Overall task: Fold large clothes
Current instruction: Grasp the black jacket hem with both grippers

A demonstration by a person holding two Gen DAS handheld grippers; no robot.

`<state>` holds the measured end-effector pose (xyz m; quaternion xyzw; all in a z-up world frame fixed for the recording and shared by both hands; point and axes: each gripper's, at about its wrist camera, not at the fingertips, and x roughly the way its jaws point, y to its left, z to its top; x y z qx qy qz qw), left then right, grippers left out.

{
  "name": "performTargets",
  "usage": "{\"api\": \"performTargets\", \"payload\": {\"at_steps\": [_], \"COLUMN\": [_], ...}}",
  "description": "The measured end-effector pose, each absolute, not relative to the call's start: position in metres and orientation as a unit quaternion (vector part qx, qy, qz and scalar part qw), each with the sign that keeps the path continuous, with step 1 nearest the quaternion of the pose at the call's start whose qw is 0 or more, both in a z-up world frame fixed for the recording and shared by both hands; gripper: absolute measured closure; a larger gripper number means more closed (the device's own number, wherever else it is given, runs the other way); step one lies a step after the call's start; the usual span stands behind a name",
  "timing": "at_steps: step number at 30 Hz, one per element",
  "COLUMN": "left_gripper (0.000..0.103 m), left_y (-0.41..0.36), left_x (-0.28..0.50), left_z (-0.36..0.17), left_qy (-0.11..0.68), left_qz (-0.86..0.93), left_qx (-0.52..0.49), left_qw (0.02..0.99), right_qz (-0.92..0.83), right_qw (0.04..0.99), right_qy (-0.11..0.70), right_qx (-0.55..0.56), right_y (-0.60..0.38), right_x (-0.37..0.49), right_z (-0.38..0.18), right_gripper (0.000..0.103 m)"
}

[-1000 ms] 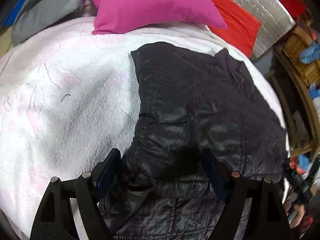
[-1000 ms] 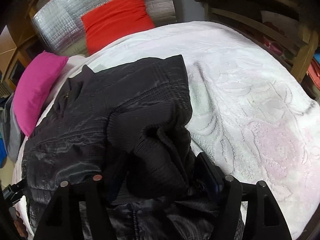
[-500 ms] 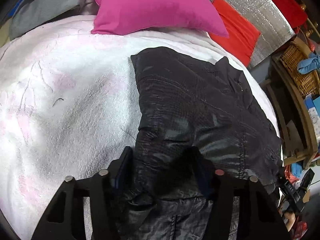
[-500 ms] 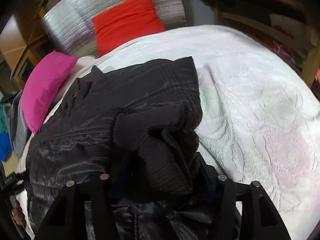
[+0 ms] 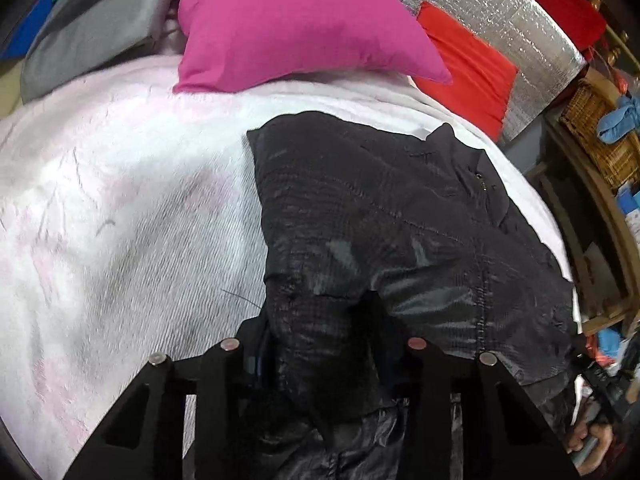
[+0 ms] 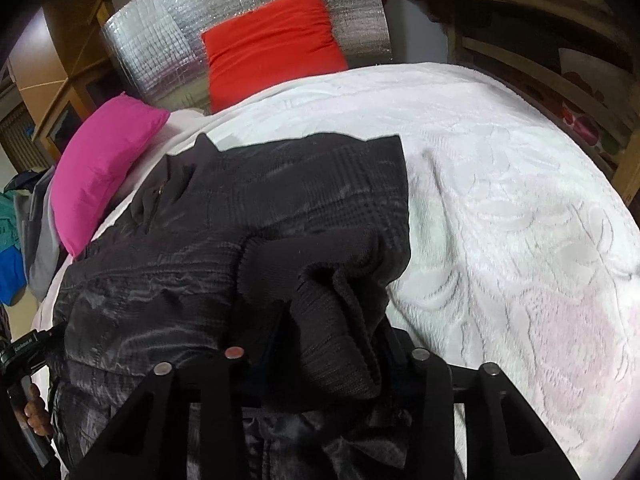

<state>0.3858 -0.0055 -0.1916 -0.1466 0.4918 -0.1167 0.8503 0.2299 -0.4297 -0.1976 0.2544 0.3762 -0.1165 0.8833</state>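
Observation:
A large black quilted jacket (image 5: pixel 384 220) lies on the white bedspread (image 5: pixel 120 208), collar towards the pillows. It also shows in the right wrist view (image 6: pixel 248 208). My left gripper (image 5: pixel 320 344) is shut on the jacket's near left hem, with fabric bunched between the fingers. My right gripper (image 6: pixel 328 344) is shut on the jacket's near right side, where a ribbed knit cuff (image 6: pixel 336 320) bulges up between its fingers. The fingertips of both are hidden by cloth.
A pink pillow (image 5: pixel 292 20) and a red pillow (image 5: pixel 468 68) lie at the head, against a silver foil board (image 5: pixel 500 12). Grey bedding (image 5: pixel 80 28) is at the far left. Wooden shelves with a wicker basket (image 5: pixel 600 132) stand to the right. White bedspread (image 6: pixel 500 200) stretches right of the jacket.
Both grippers have closed on the jacket's near edge, from wide open a second ago. Both have moved forward over the bed, and the fabric has bunched between the fingers.

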Motion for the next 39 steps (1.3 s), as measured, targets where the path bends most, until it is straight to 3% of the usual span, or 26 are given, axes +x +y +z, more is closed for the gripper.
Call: {"api": "performTargets", "payload": {"at_steps": [4, 15, 17, 18, 19, 20, 25, 29, 39], "left_gripper": [0.066, 0.065, 0.065, 0.060, 0.055, 0.052, 0.047, 0.042, 0.041], "left_y": [-0.009, -0.022, -0.020, -0.017, -0.013, -0.009, 0.009, 0.009, 0.033], "left_x": [0.393, 0.407, 0.402, 0.400, 0.396, 0.390, 0.359, 0.349, 0.283], "left_z": [-0.187, -0.189, -0.187, -0.186, -0.185, -0.183, -0.176, -0.188, -0.152], "left_qy": [0.482, 0.467, 0.471, 0.475, 0.479, 0.483, 0.477, 0.493, 0.451], "left_qz": [-0.103, -0.087, -0.091, -0.092, -0.094, -0.095, -0.104, -0.104, -0.111], "left_qx": [-0.143, -0.088, -0.085, -0.087, -0.090, -0.091, -0.081, -0.060, -0.054], "left_qw": [0.858, 0.876, 0.873, 0.871, 0.868, 0.866, 0.869, 0.862, 0.884], "right_qz": [-0.122, -0.118, -0.109, -0.102, -0.093, -0.089, -0.083, -0.090, -0.059], "right_qw": [0.886, 0.878, 0.872, 0.867, 0.863, 0.863, 0.875, 0.866, 0.896], "right_qy": [0.370, 0.371, 0.375, 0.380, 0.385, 0.384, 0.363, 0.410, 0.354], "right_qx": [0.250, 0.278, 0.295, 0.305, 0.313, 0.317, 0.308, 0.271, 0.262], "right_y": [-0.433, -0.450, -0.455, -0.457, -0.459, -0.459, -0.452, -0.438, -0.421], "right_x": [0.240, 0.261, 0.252, 0.247, 0.243, 0.239, 0.211, 0.213, 0.129], "right_z": [-0.198, -0.203, -0.203, -0.204, -0.204, -0.202, -0.188, -0.201, -0.167], "right_gripper": [0.066, 0.067, 0.059, 0.055, 0.044, 0.040, 0.041, 0.045, 0.047]}}
